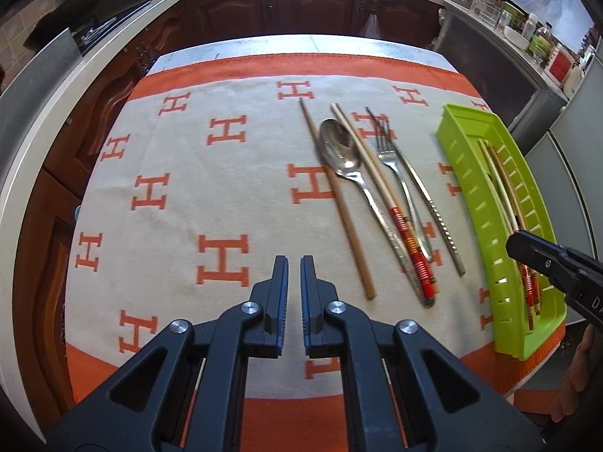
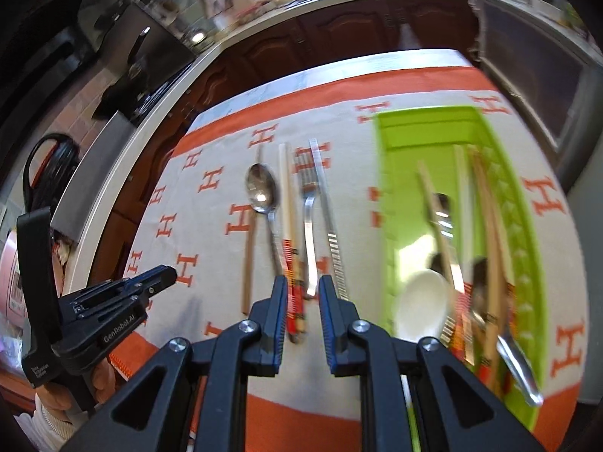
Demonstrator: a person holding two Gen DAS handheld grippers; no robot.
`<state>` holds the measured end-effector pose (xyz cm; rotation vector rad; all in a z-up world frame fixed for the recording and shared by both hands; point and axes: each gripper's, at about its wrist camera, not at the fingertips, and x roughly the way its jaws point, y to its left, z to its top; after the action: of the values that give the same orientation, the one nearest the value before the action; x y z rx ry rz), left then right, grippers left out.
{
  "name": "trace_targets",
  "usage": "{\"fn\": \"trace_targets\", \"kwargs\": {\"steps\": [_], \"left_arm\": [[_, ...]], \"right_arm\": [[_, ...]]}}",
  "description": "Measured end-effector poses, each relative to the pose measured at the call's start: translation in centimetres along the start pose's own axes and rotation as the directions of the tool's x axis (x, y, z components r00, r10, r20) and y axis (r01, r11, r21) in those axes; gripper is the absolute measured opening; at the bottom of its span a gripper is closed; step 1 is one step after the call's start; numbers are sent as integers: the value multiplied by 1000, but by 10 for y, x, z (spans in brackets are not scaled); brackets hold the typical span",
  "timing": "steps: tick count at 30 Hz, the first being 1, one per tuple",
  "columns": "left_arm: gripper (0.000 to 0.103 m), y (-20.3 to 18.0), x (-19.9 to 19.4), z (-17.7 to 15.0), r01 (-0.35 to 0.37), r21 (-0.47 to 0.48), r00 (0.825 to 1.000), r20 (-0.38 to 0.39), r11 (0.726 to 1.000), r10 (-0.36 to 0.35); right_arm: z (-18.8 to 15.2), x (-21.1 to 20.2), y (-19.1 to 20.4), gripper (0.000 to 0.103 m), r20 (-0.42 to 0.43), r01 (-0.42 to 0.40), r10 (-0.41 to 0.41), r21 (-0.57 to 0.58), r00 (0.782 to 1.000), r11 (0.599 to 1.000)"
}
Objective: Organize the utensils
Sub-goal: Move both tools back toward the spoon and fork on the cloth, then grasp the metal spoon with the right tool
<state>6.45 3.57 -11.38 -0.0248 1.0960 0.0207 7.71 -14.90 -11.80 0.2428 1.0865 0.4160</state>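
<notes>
On the orange-and-beige cloth (image 1: 181, 203) lie a plain wooden chopstick (image 1: 335, 203), a metal spoon (image 1: 341, 147), a red-handled chopstick (image 1: 377, 188), a fork (image 1: 392, 165) and a ridged metal chopstick (image 1: 426, 203). Right of them is a green tray (image 1: 463, 173) holding several chopsticks. My left gripper (image 1: 294, 263) hovers over bare cloth left of the row, shut and empty. My right gripper (image 2: 303, 282) is slightly open with nothing gripped; the red-handled chopstick (image 2: 296, 301) and fork handle (image 2: 309, 233) lie on the cloth below it. The tray (image 2: 414, 132) also holds a white spoon (image 2: 422, 301), blurred.
The table's far edge meets a gap before dark wooden cabinets (image 1: 312, 3). A white counter (image 1: 56, 113) curves along the left. A metal appliance (image 1: 490, 64) stands beyond the tray. A hand (image 2: 101, 376) holds the left gripper (image 2: 158, 277) at the table's near left.
</notes>
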Motion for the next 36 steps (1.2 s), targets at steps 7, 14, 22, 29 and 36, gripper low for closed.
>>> {"fn": "trace_targets", "kwargs": {"steps": [7, 14, 22, 29, 36], "left_arm": [[4, 32, 18, -5, 14, -69, 999, -34, 998, -17], [4, 51, 35, -7, 25, -103, 997, -64, 994, -31], [4, 59, 50, -7, 44, -117, 995, -89, 992, -54], [4, 64, 58, -7, 55, -129, 993, -98, 990, -68], [4, 66, 61, -7, 65, -138, 992, -96, 988, -79]], "right_arm": [[21, 45, 22, 16, -56, -8, 3, -79, 998, 997], [36, 78, 28, 16, -107, -3, -6, -84, 994, 996], [41, 100, 27, 16, -153, 7, -21, -88, 988, 996], [47, 104, 25, 16, -189, -35, 12, -117, 982, 993], [48, 103, 25, 9, -199, -37, 5, -157, 980, 987]]}}
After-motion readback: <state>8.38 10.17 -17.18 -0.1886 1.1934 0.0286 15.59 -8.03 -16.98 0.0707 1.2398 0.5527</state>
